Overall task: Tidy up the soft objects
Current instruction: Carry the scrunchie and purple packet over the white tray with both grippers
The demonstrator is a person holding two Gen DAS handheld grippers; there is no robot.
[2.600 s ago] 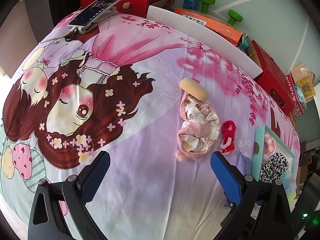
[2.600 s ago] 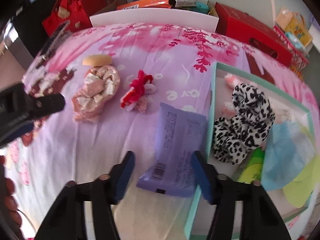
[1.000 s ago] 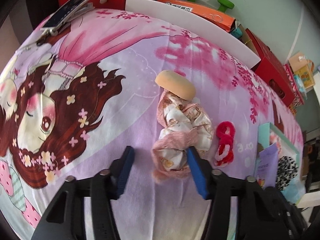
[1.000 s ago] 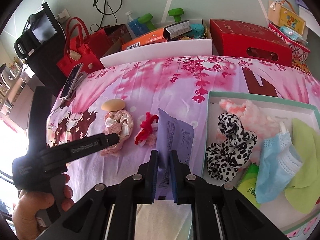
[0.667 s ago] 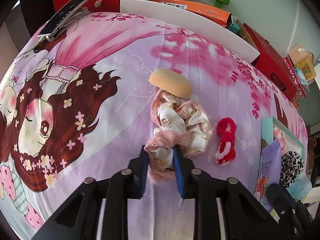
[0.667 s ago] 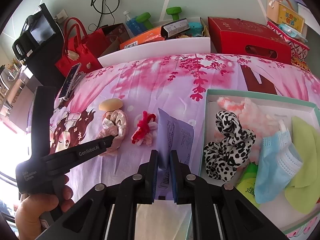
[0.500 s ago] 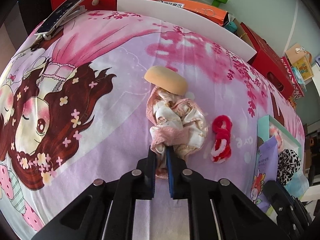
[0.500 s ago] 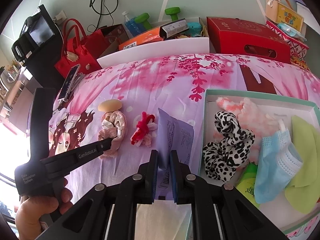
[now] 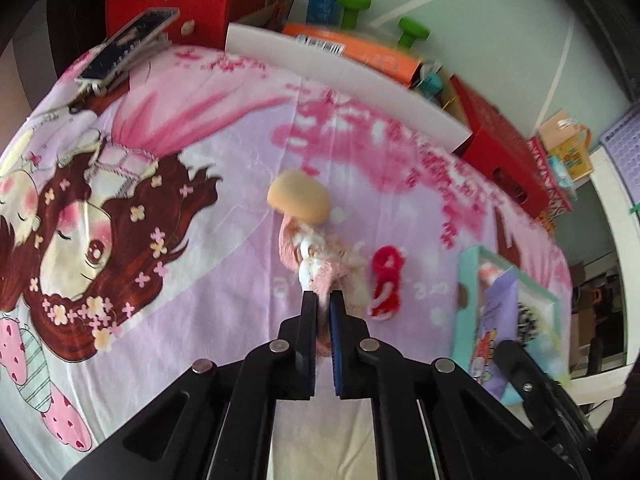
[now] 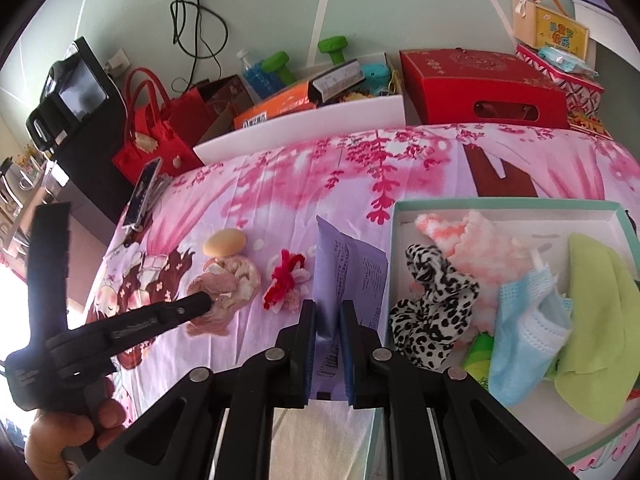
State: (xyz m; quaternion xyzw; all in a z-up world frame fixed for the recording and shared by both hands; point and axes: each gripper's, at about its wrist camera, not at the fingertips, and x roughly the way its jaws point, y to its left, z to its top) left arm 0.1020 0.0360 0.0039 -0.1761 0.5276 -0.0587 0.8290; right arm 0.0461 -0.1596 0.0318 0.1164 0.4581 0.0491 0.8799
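My left gripper (image 9: 324,300) is shut on a pink floral scrunchie (image 9: 316,260), (image 10: 228,280) and holds its near end off the printed bedsheet. A tan sponge puff (image 9: 298,196), (image 10: 224,242) lies just beyond it, and a red scrunchie (image 9: 386,280), (image 10: 286,276) lies to its right. My right gripper (image 10: 327,308) is shut on a purple packet (image 10: 348,272), (image 9: 494,328), held upright beside the teal-rimmed box (image 10: 500,203). In that box lie a leopard-print scrunchie (image 10: 432,304), a fluffy pink piece, a blue face mask (image 10: 524,332) and a green cloth (image 10: 596,320).
A phone (image 9: 128,44) on a clip stand sits at the sheet's far left. A white board (image 10: 304,130), red bags, an orange box and a red carton (image 10: 480,88) line the far edge. A hand (image 10: 68,436) holds the left gripper's handle.
My left gripper closed on the floral scrunchie's near end and lifted it, so the fabric now hangs stretched from the fingers. The right gripper kept the purple packet almost still.
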